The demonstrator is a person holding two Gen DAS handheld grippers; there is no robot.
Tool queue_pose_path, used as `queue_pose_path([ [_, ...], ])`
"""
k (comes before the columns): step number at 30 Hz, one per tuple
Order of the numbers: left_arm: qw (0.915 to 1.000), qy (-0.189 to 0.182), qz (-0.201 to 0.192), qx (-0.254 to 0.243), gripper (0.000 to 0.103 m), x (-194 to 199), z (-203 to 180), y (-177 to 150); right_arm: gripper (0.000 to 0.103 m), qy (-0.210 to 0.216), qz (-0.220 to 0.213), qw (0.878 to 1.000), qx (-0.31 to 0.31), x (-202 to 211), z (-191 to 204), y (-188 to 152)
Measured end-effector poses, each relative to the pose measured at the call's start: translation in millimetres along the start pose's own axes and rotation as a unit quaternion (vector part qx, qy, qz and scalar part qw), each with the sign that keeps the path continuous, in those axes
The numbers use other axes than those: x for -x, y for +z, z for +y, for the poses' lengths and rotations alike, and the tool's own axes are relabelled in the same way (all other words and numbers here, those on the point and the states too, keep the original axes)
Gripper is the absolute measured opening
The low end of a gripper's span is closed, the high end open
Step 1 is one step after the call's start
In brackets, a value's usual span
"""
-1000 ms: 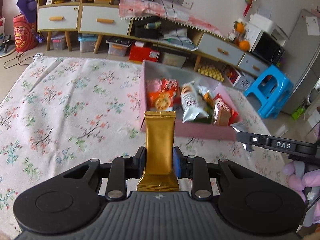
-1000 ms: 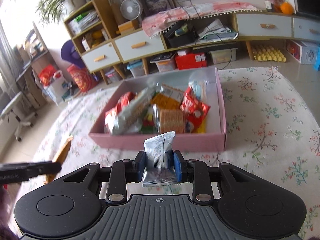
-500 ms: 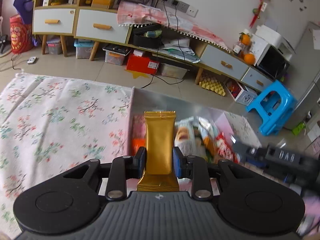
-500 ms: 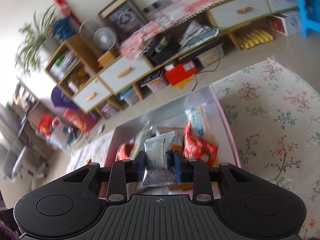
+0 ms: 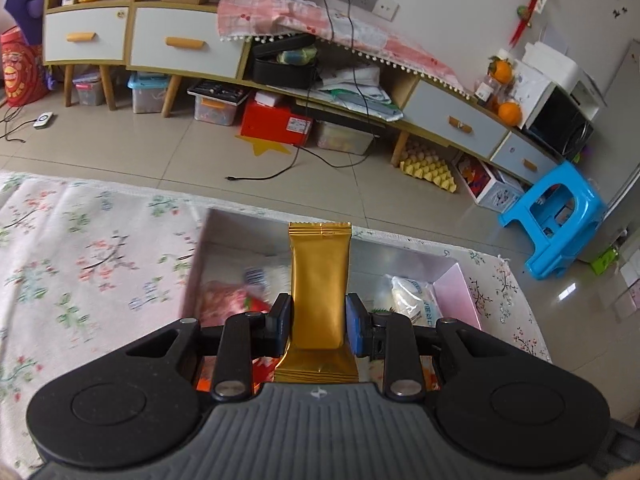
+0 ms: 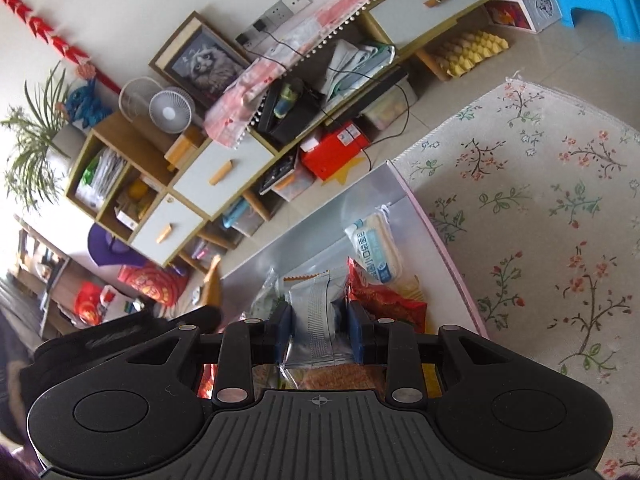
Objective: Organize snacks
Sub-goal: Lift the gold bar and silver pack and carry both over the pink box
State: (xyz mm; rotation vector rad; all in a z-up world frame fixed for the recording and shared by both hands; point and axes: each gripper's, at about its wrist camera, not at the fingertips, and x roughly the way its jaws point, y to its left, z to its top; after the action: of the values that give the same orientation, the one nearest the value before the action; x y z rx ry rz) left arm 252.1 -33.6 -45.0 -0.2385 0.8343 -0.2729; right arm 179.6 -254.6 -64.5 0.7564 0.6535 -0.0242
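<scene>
- Left gripper (image 5: 319,322): clenched on a gold snack bar (image 5: 319,280). Long axis runs straight ahead along the fingers; crimped end points forward. No print visible.
- Right gripper (image 6: 319,330): clenched on a silver packet (image 6: 316,316), upright between the pads, serrated end forward. No print readable.
- Pink box (image 6: 448,256): directly below and ahead of both grippers, holding mixed snacks.
- White-blue packet (image 6: 374,250): ahead-right of the right gripper, Chinese characters, illegible.
</scene>
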Motion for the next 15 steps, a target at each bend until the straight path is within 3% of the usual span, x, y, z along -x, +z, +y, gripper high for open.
queue_pose_path([
  [7,0.9994,-0.006,0.026,-0.022,0.026,-13,-8,4,0.029,-0.007,-0.017,1.000,0.009,1,-2,4],
  [15,0.9982,-0.038,0.039,-0.024,0.027,-14,-13,6,0.030,-0.005,-0.022,1.000,-0.002,0,-7,8],
])
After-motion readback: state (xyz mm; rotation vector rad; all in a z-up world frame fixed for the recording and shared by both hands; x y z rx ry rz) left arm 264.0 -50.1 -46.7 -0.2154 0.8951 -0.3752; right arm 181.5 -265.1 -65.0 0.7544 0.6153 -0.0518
